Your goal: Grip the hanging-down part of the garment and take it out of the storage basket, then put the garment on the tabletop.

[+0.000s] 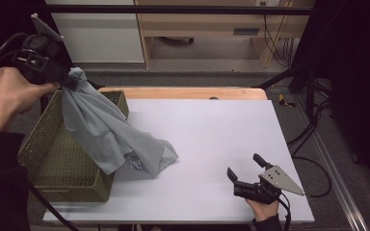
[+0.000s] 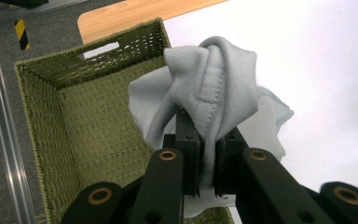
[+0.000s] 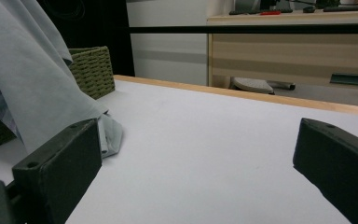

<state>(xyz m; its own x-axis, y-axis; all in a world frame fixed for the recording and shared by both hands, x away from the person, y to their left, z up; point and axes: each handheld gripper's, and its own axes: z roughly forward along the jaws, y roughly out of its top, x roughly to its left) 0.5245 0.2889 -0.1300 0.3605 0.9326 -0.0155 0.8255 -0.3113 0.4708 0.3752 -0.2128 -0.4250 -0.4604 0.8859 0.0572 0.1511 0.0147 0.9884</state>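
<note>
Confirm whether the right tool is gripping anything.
No: the right tool rests on the white table with jaws spread, nothing between them.

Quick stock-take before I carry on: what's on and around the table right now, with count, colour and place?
Light grey-blue cloth garment: one, hanging from the left gripper, draped over the basket's rim, lower end on the table.
Olive-green woven basket: one, table's left side.
White tabletop with wooden far edge: one.
Left gripper: black, raised over the basket, jaws clamped on the cloth.
Right gripper: black, low at the table's near right, jaws apart.
</note>
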